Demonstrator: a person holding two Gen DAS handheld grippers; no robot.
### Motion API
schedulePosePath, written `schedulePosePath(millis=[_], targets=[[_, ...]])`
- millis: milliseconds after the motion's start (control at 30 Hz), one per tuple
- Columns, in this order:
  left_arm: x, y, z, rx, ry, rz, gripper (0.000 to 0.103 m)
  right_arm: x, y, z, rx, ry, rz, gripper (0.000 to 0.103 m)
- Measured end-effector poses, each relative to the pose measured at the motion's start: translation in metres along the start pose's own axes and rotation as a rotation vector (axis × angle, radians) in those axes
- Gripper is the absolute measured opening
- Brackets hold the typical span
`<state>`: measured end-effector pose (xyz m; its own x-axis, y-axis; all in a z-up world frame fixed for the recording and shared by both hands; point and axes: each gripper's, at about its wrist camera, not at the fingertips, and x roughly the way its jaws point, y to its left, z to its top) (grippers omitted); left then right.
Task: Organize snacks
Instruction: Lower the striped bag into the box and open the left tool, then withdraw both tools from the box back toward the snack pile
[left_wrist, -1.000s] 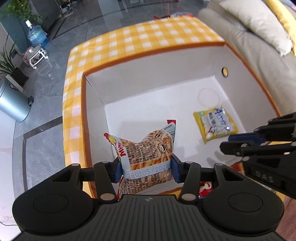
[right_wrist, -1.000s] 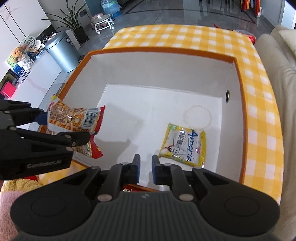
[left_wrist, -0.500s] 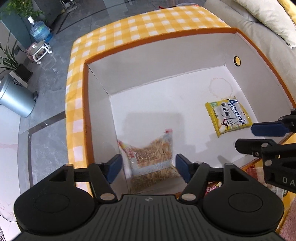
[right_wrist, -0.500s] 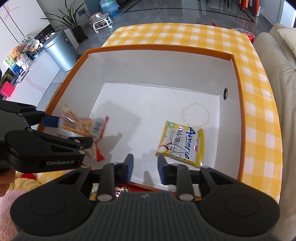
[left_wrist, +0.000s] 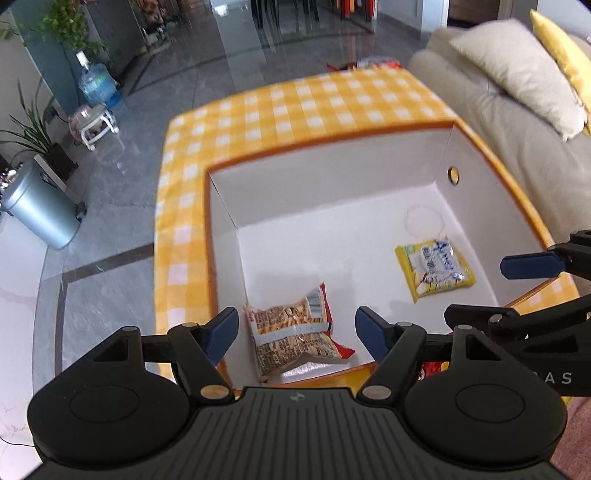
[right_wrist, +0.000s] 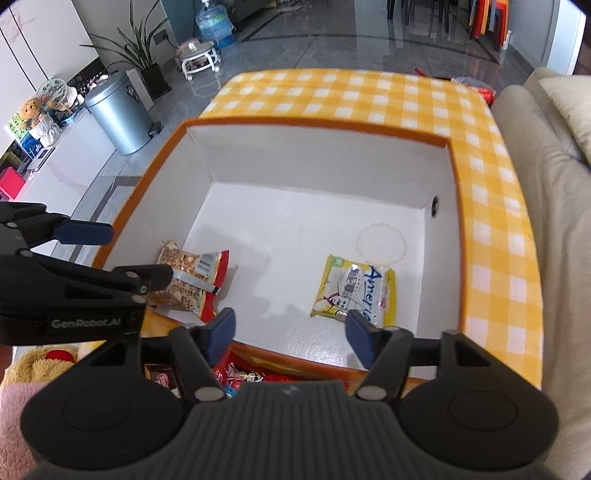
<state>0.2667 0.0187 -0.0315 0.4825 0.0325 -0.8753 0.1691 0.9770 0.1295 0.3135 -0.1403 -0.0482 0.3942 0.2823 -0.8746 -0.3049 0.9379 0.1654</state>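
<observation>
The left gripper (left_wrist: 295, 328) stands wide open above the white box (left_wrist: 332, 173), and nothing is between its fingers. The orange snack bag (left_wrist: 295, 332) lies on the box floor in the lower middle of the left wrist view, close to the near wall of the box, a little crumpled and tilted. In the right wrist view the same bag is at the left, partly hidden behind the left gripper.

The right gripper (right_wrist: 288, 332) is also open and empty; its jaws have just been opening wider. The yellow snack bag (right_wrist: 354, 291) lies flat on the box floor in the lower right part of that view, well apart from the orange one, and just below a faint round mark on the floor. No pad touches either bag.

I judge that the step of putting a snack into the box is finished for this bag, and both grippers are now free. Some more snacks (right_wrist: 243, 376) in red wrappers show at the bottom of the right wrist view, outside the box near its front edge. The next move probably calls for lowering one open gripper to one of these, closing on a wrapper without crushing it, and then carrying it over the wall to a free place on the floor.
</observation>
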Motion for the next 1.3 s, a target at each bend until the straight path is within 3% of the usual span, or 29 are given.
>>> schedulePosePath(millis=[267, 433, 600, 800, 1067, 1300], targets=[[-0.055, -0.001, -0.01, -0.025, -0.144, -0.007, 0.085, -0.052, 0.012, -0.01, -0.023, -0.114, -0.008, 0.074], [-0.082, -0.001, -0.026, -0.055, -0.228, -0.014, 0.085, -0.089, 0.02, -0.03, -0.042, -0.219, 0.03, 0.086], [-0.098, -0.002, -0.049, -0.09, -0.276, -0.021, 0.085, -0.115, 0.025, -0.059, -0.057, -0.28, 0.013, 0.089], [-0.109, -0.013, -0.081, -0.096, -0.283, -0.039, 0.085, -0.136, 0.022, -0.102, -0.05, -0.319, 0.016, 0.089], [-0.108, -0.027, -0.125, -0.134, -0.258, -0.142, 0.085, -0.14, 0.017, -0.156, -0.068, -0.32, -0.019, 0.089], [-0.102, -0.035, -0.158, -0.204, -0.173, -0.209, 0.084, -0.126, 0.002, -0.19, -0.035, -0.237, -0.062, 0.086]])
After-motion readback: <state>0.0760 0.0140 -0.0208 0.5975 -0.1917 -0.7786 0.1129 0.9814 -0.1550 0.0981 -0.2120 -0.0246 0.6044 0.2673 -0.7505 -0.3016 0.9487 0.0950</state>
